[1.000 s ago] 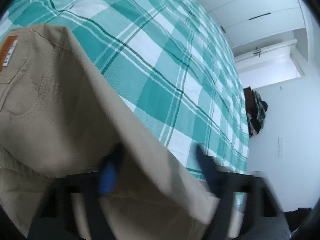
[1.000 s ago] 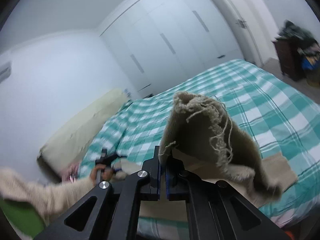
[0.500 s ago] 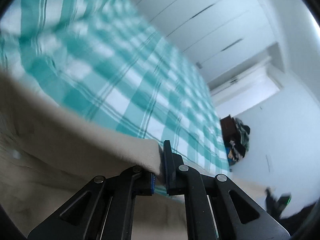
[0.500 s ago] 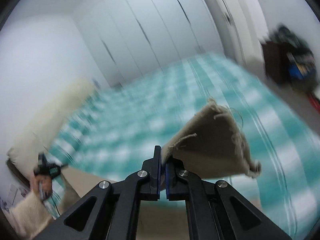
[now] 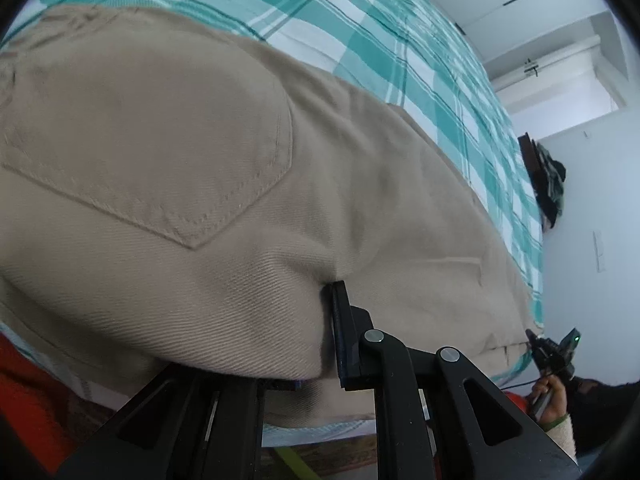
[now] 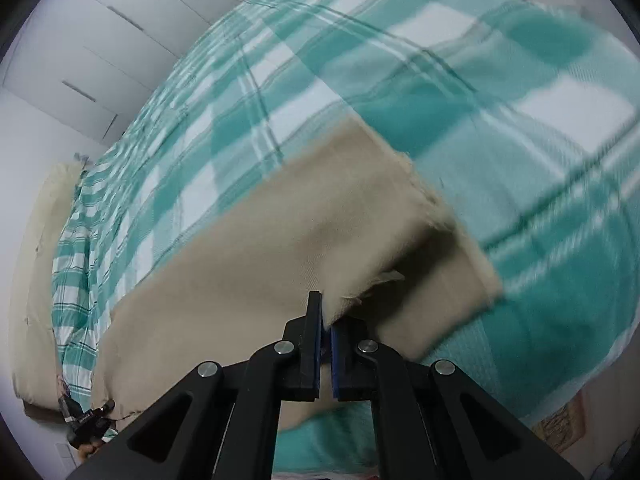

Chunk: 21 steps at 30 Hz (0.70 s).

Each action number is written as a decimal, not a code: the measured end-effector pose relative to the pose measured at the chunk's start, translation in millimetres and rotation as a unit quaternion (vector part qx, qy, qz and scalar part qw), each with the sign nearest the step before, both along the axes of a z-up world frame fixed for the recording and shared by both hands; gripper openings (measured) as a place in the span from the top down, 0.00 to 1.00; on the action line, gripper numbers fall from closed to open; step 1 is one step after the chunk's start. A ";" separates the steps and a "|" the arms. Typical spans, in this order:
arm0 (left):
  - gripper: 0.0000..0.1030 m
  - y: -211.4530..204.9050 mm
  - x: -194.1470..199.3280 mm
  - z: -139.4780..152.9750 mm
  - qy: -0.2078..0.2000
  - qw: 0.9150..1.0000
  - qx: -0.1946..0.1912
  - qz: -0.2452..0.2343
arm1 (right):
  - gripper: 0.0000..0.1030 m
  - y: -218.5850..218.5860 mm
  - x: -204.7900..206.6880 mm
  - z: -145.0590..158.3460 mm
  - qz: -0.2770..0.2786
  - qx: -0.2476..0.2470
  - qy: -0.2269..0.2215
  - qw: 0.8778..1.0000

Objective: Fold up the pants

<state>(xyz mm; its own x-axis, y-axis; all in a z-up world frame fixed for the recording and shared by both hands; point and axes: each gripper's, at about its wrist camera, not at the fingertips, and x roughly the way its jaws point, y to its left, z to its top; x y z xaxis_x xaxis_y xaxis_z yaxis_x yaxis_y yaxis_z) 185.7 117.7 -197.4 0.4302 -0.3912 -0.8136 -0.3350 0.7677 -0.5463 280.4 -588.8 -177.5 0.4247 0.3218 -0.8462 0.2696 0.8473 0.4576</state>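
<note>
Beige pants (image 5: pixel 208 152) lie lengthwise along the near edge of a teal plaid bed (image 5: pixel 360 32). My left gripper (image 5: pixel 326 316) is shut on the waist end, near a stitched back pocket (image 5: pixel 192 168); fabric covers its left finger. My right gripper (image 6: pixel 326 328) is shut on the frayed hem of the upper leg (image 6: pixel 280 240), held low over the lower leg (image 6: pixel 452 280) on the bed. Each gripper shows small in the other's view: the right in the left wrist view (image 5: pixel 554 354), the left in the right wrist view (image 6: pixel 90 420).
White wardrobe doors (image 6: pixel 100 40) stand beyond the bed (image 6: pixel 500 80). A cream headboard cushion (image 6: pixel 28 260) is at the left. A dark stand with clothes (image 5: pixel 548 176) is by the far wall. Something red (image 5: pixel 28 396) is by the bed's near edge.
Both grippers have come down from mid-air to the bed. The pants, lifted before, now lie stretched flat along the near edge. The left gripper closed on the waist a second ago.
</note>
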 end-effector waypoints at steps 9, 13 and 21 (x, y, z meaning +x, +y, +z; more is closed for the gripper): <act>0.97 17.1 -6.7 46.0 -0.055 0.995 -0.078 0.002 | 0.97 -14.8 10.6 47.5 -0.001 0.046 -0.059 0.997; 0.97 -0.4 -12.1 8.6 0.012 0.999 -0.031 -0.029 | 0.97 -12.5 19.4 29.1 0.011 0.022 0.003 1.000; 0.97 -3.0 -17.3 8.1 0.011 0.999 -0.021 -0.042 | 0.97 -9.9 4.7 5.5 0.017 -0.008 0.037 0.999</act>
<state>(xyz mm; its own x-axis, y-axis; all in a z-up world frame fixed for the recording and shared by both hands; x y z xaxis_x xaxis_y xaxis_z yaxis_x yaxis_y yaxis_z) 168.4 114.6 -189.3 0.3773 -0.4599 -0.8038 -0.2821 0.7697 -0.5728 285.1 -598.7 -172.0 0.3502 0.3219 -0.8796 0.2734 0.8631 0.4247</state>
